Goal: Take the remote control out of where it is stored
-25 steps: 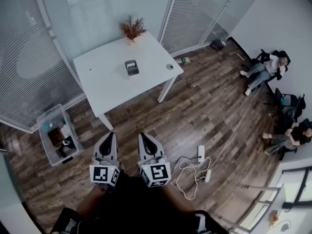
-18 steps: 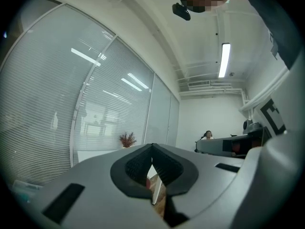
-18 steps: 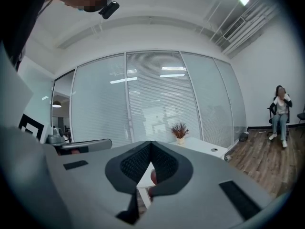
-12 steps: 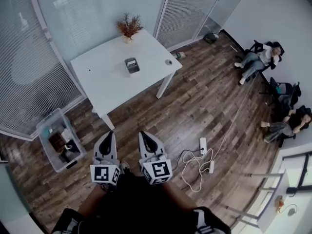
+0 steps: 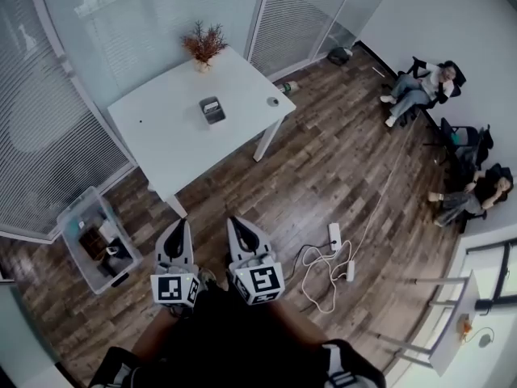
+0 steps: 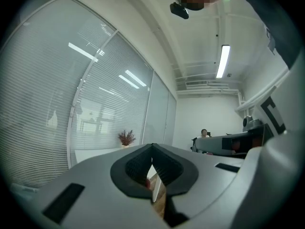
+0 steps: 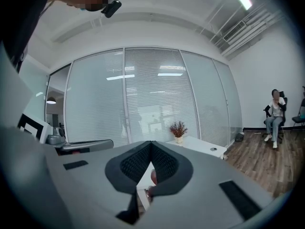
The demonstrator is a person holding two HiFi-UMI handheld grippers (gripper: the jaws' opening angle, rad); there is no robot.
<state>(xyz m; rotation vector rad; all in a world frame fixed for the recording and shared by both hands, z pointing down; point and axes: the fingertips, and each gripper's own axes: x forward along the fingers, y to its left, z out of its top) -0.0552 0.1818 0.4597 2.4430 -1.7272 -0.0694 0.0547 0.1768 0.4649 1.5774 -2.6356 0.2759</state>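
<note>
A small grey holder (image 5: 212, 110) with something dark in it stands in the middle of the white table (image 5: 166, 140), far ahead of me; I cannot make out a remote control as such. My left gripper (image 5: 179, 225) and right gripper (image 5: 233, 221) are held side by side close to my body, over the wooden floor, well short of the table. Both are shut with nothing between the jaws. In the left gripper view the left gripper (image 6: 152, 148) points toward the table and the plant (image 6: 126, 138). The right gripper (image 7: 151, 145) faces the same way, its pads meeting.
A dried plant (image 5: 203, 44) and a small round object (image 5: 273, 101) are on the table. A clear storage bin (image 5: 90, 242) sits on the floor at left. A power strip with white cable (image 5: 333, 259) lies at right. Seated people (image 5: 416, 87) are at the far right wall.
The head view has drifted, so the table and the seated people sit slightly further left and up in the picture. Both grippers keep their place and stay shut.
</note>
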